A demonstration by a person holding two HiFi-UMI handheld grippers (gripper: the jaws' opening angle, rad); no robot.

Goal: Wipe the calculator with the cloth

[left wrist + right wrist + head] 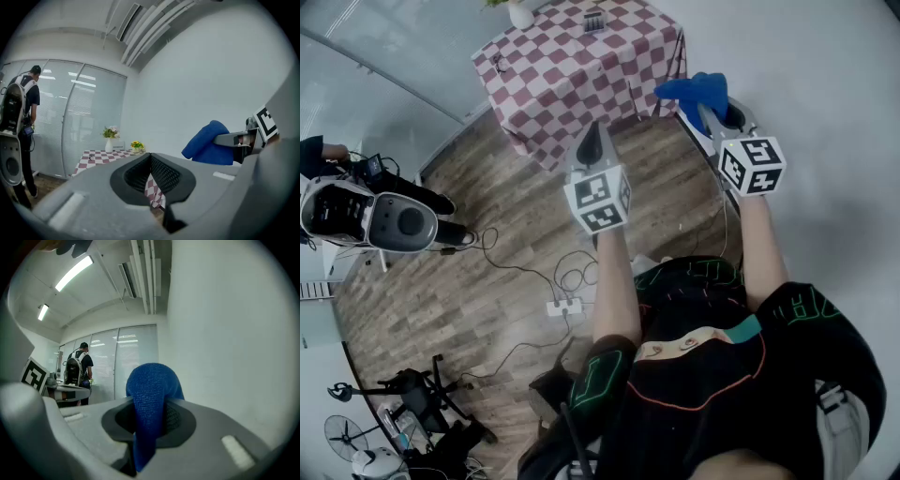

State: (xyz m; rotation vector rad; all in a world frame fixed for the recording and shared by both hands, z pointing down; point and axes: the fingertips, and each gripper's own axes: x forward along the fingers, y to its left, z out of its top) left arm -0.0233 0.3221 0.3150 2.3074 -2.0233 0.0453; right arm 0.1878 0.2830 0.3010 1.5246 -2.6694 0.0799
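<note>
head view showed the bare left forearm (614, 281) and right forearm (761, 248) stretched forward, raised well above the brown wooden plank floor (469, 281). the left gripper (594, 131) sat near the middle of the frame. the right gripper (705, 98) was at its 2 o'clock, a little farther out.

left gripper view showed its two jaws meeting at the tips with nothing between them.

right gripper view showed the right jaws clamped on a blue textured fabric cloth (151, 380). the cloth bulged in a rounded fold above the pads and hung down below them.

the small dark grey calculator (594, 19) lay flat on a table draped in a red-and-white checked tablecloth (572, 80), at 12 o'clock from the person. it was near the table's far edge, well apart from both grippers. a white ceramic vase (521, 13) stood at the calculator's 9 o'clock.
</note>
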